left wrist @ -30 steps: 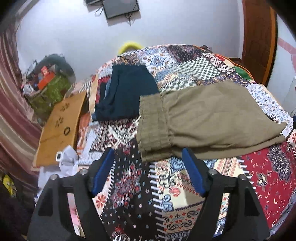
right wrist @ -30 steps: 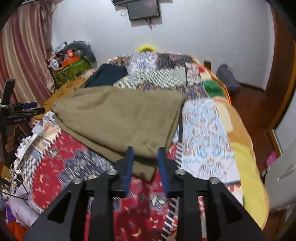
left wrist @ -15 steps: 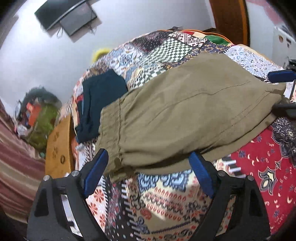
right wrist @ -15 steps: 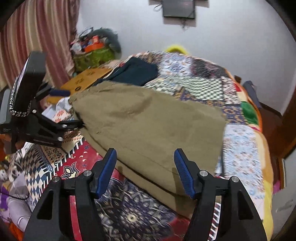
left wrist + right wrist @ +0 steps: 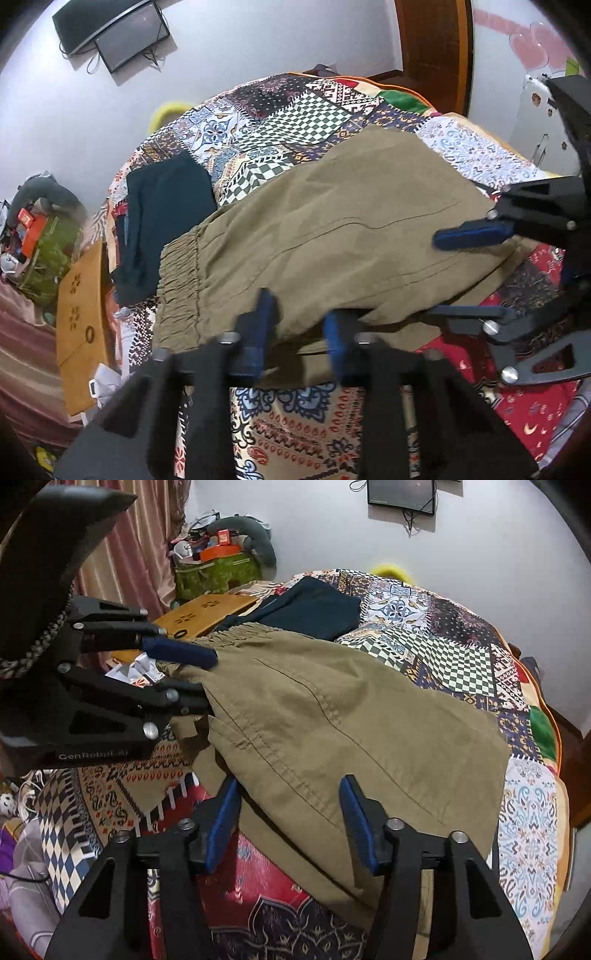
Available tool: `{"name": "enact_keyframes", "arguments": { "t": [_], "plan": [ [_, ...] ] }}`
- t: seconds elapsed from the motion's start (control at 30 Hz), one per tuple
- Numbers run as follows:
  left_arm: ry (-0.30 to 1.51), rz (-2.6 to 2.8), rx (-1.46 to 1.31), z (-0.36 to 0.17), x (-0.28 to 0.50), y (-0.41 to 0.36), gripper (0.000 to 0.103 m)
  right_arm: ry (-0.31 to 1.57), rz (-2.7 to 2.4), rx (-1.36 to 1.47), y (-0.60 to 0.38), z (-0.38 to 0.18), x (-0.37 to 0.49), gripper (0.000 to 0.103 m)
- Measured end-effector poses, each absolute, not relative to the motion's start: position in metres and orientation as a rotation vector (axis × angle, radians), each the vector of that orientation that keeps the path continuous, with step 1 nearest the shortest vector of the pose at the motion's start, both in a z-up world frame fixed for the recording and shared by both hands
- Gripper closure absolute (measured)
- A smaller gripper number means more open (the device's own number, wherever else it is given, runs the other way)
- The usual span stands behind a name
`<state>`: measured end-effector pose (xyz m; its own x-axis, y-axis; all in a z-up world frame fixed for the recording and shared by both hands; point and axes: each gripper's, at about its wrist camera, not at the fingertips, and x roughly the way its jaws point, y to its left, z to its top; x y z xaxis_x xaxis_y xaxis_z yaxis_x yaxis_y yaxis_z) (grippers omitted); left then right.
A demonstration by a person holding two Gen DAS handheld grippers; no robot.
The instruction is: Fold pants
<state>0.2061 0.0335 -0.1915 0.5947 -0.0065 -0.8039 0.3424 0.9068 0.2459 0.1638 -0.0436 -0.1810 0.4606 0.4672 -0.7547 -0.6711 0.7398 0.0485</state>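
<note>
Olive-green pants (image 5: 332,229) lie folded lengthwise across the patchwork bedspread, elastic waistband (image 5: 177,280) to the left; they also show in the right wrist view (image 5: 351,720). My left gripper (image 5: 299,321) has its blue fingers partly closed around the near edge of the pants, with a gap still between them. It also shows in the right wrist view (image 5: 192,679), one finger above and one below the cloth near the waistband. My right gripper (image 5: 291,812) is open, its fingers straddling the near hem edge. It also shows in the left wrist view (image 5: 469,273), at the leg end.
Dark navy folded pants (image 5: 162,221) lie beyond the waistband on the bedspread (image 5: 303,107). A wooden board (image 5: 81,321) leans at the bed's left side. A cluttered green bag (image 5: 214,572) stands by the curtain. A TV (image 5: 110,33) hangs on the wall.
The left gripper has moved forward onto the near edge of the pants and narrowed its fingers. The right gripper opened earlier and has slid in over the hem edge.
</note>
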Motion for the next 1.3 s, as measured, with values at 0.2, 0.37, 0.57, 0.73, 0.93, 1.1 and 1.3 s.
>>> {"name": "enact_keyframes", "arguments": {
  "t": [0.2, 0.37, 0.57, 0.73, 0.93, 1.1, 1.3],
  "plan": [
    [0.893, -0.223, 0.379, -0.177, 0.199, 0.031, 0.088, 0.786, 0.718, -0.264, -0.048, -0.165, 0.157, 0.093],
    [0.885, -0.252, 0.371, -0.170, 0.187, 0.030, 0.088, 0.782, 0.739, -0.257, -0.053, -0.156, 0.148, 0.094],
    [0.981, -0.250, 0.313, -0.192, 0.184, 0.038, 0.082, 0.856, 0.734, -0.238, -0.054, -0.175, 0.143, 0.089],
    [0.980, -0.228, 0.275, -0.191, 0.168, 0.053, 0.068, 0.879, 0.728, -0.176, -0.066, -0.170, 0.138, 0.083],
    [0.949, -0.189, 0.174, -0.173, 0.159, 0.080, 0.059, 0.852, 0.722, -0.101, -0.077, -0.154, 0.137, 0.080],
    [0.902, -0.095, 0.094, -0.157, 0.173, 0.106, 0.035, 0.812, 0.693, -0.060, -0.076, -0.145, 0.147, 0.072],
    [0.950, 0.030, 0.026, -0.172, 0.205, 0.130, 0.015, 0.830, 0.652, -0.002, -0.071, -0.152, 0.164, 0.070]
  ]
}}
